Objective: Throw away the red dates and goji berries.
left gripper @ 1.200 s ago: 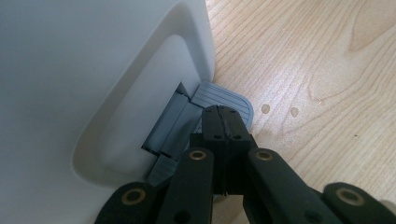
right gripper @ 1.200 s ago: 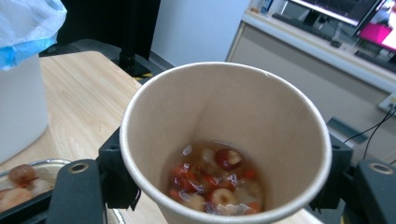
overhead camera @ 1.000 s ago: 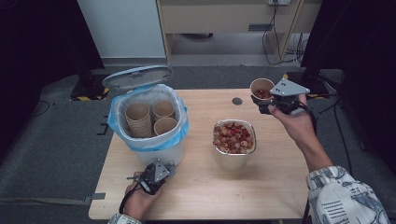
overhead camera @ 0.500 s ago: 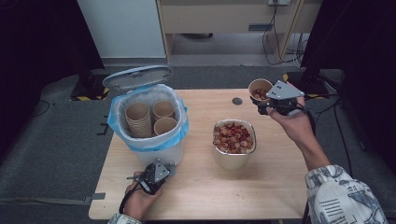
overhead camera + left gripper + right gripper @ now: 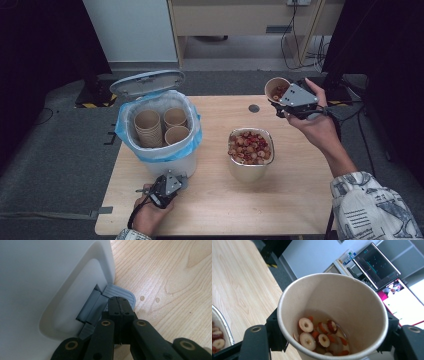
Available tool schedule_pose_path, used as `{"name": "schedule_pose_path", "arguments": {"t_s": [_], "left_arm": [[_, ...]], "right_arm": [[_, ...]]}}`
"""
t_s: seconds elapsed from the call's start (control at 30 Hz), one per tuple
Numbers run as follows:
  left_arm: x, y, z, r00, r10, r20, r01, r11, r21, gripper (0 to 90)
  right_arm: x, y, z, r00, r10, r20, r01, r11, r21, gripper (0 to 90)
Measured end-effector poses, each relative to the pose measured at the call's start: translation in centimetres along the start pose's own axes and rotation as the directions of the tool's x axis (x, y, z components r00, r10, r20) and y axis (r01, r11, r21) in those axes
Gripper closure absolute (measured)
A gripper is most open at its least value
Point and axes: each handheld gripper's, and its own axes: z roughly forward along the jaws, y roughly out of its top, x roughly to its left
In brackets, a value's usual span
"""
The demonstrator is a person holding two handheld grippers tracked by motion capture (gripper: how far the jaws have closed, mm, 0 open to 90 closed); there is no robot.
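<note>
Your right gripper [image 5: 281, 102] is clamped on a paper cup [image 5: 276, 88], its jaws pressing the cup's sides, held above the far right corner of the counter [image 5: 295, 195]. From above the cup is tipped a little and something reddish sits inside. The right gripper view looks straight into it: sliced dried red fruit [image 5: 318, 336], pale rounds with dark red skins, lies in a shallow layer at the bottom, and the black jaws hug the cup wall on both sides. That view also catches the rim of the metal bowl [image 5: 223, 330] at its lower left edge.

Your left gripper [image 5: 166, 186] rests low at the near edge of the counter, against the front of the white bin [image 5: 172, 162]. The high view does not let you see its tips. The left gripper view does: the jaws are fully closed with nothing between them, their tips on the grey pedal [image 5: 122, 293] at the foot of the bin.

From above, the bin stands open with its lid [image 5: 146, 82] raised, lined with a blue bag [image 5: 192, 137], and empty paper cups [image 5: 162, 125] are stacked inside. The metal bowl of fruit slices sits between bin and right hand [image 5: 320, 127].
</note>
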Motion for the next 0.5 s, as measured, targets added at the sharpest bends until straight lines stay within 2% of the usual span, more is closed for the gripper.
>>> {"name": "schedule_pose_path", "arguments": {"t_s": [0.3,0.5], "left_arm": [[0.00,0.00,-0.01,1.0000,0.001,-0.001,-0.001,1.0000,0.000,89.7],[0.04,0.01,-0.02,1.0000,0.003,0.000,-0.003,1.0000,0.001,89.7]], "right_arm": [[-0.29,0.74,-0.09,0.9990,-0.045,-0.004,0.045,0.999,0.018,29.9],[-0.20,0.91,-0.05,0.9988,-0.048,-0.009,0.048,0.999,0.018,29.9]]}}
